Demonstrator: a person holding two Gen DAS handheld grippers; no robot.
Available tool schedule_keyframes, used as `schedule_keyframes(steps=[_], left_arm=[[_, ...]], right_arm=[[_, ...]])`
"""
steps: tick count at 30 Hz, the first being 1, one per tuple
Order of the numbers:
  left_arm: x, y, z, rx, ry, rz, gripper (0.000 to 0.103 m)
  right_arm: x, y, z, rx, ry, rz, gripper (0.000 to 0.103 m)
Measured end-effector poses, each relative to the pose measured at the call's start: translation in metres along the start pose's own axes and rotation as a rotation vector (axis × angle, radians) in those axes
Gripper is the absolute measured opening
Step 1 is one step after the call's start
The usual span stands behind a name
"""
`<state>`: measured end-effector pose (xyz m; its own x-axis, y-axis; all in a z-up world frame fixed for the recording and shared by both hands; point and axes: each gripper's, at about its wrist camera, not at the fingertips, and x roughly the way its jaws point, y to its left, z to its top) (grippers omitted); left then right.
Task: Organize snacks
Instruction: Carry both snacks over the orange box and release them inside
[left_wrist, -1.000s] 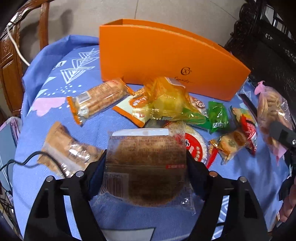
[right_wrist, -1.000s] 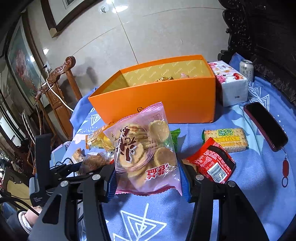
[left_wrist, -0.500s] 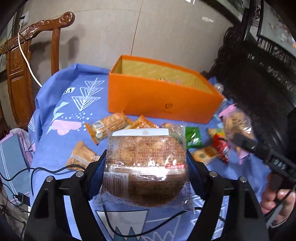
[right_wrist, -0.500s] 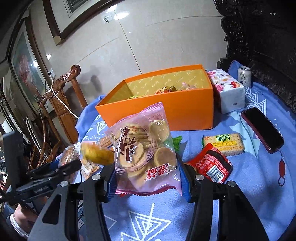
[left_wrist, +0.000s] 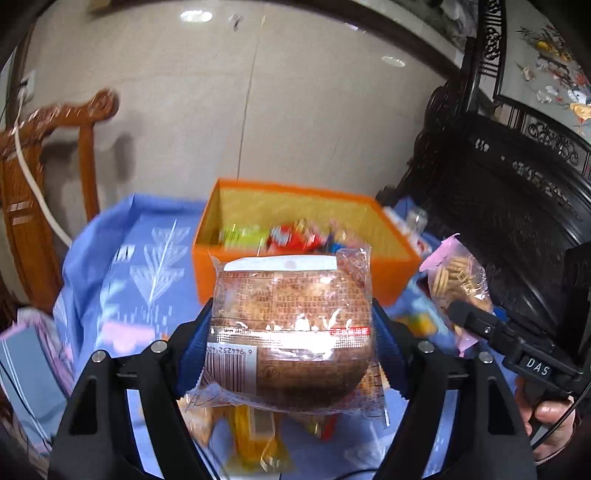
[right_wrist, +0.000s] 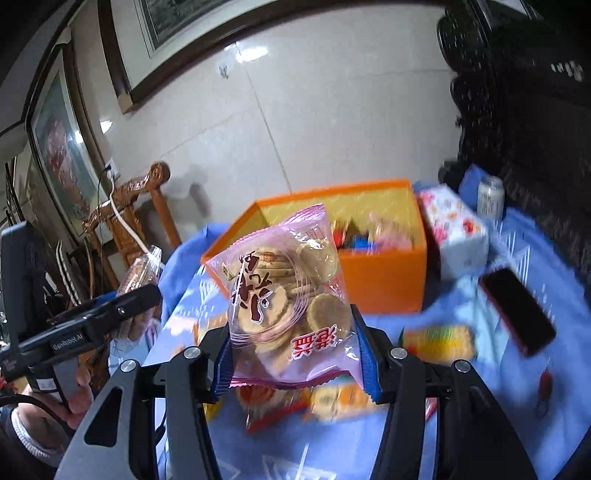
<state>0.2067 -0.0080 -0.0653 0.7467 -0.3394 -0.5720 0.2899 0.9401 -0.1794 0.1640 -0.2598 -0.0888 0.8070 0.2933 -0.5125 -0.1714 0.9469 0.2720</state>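
**Both packs lifted clear, box open ahead**

Since the earlier frame both grippers have risen off the table: the orange box (left_wrist: 295, 236), seen then from its side, now shows its yellow lining and the wrappers already inside. The left gripper (left_wrist: 291, 343) is clamped on a brown pastry pack (left_wrist: 291, 321), pads pressing both sides. The right gripper (right_wrist: 291, 347) squeezes the lower part of a pink biscuit bag (right_wrist: 288, 291), whose top stands free above the jaws. Both are held in the air short of the box, above the loose snacks on the blue cloth (left_wrist: 147, 273).

The risks, as I judge them: the pink bag is slippery film held low, so a quick swing could let it slide out or tip. Both hands aiming for one box could collide over the rim. A low carry might catch the near wall. The phone (right_wrist: 517, 310) and can (right_wrist: 490, 195) sit near the right gripper's path.
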Motion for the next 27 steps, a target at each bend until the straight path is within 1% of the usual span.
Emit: schedule_keyframes(steps=[3,5,9,10,12,13,14,15,16,17,19,22,27], left_arm=[[0.009,-0.003,0.031,0.016,-0.023,0.002,0.076],[0.018,-0.005,0.051,0.03,-0.037,0.019,0.076],[0.04,-0.006,0.092,0.048,-0.049,0.042,0.076],[0.051,-0.007,0.109,0.049,-0.053,0.053,0.078],[0.065,-0.006,0.129,0.051,-0.054,0.084,0.089],[0.073,-0.006,0.142,0.049,-0.048,0.129,0.098],[0.075,-0.006,0.148,0.04,-0.046,0.162,0.098],[0.075,-0.005,0.152,0.032,-0.046,0.183,0.099],[0.071,-0.004,0.154,0.029,-0.054,0.183,0.099],[0.067,-0.004,0.153,0.031,-0.068,0.182,0.099],[0.061,-0.003,0.148,0.038,-0.083,0.2,0.099],[0.055,-0.002,0.139,0.037,-0.07,0.216,0.099],[0.037,-0.006,0.12,0.031,-0.074,0.21,0.099]], right_arm=[[0.004,-0.003,0.027,-0.014,-0.038,-0.006,0.055],[0.011,-0.005,0.048,-0.032,-0.061,-0.014,0.055],[0.029,-0.006,0.082,-0.06,-0.09,-0.028,0.055],[0.035,-0.005,0.092,-0.066,-0.099,-0.033,0.056],[0.049,-0.004,0.113,-0.07,-0.124,-0.044,0.062],[0.055,-0.005,0.121,-0.066,-0.13,-0.056,0.072],[0.059,-0.006,0.127,-0.055,-0.131,-0.076,0.078],[0.058,-0.007,0.131,-0.034,-0.143,-0.098,0.089],[0.054,-0.007,0.131,-0.019,-0.164,-0.099,0.098],[0.047,-0.006,0.129,-0.01,-0.19,-0.088,0.099],[0.043,-0.004,0.122,-0.015,-0.196,-0.087,0.099],[0.039,0.002,0.111,-0.027,-0.18,-0.084,0.099],[0.023,0.011,0.093,-0.036,-0.163,-0.073,0.099]])
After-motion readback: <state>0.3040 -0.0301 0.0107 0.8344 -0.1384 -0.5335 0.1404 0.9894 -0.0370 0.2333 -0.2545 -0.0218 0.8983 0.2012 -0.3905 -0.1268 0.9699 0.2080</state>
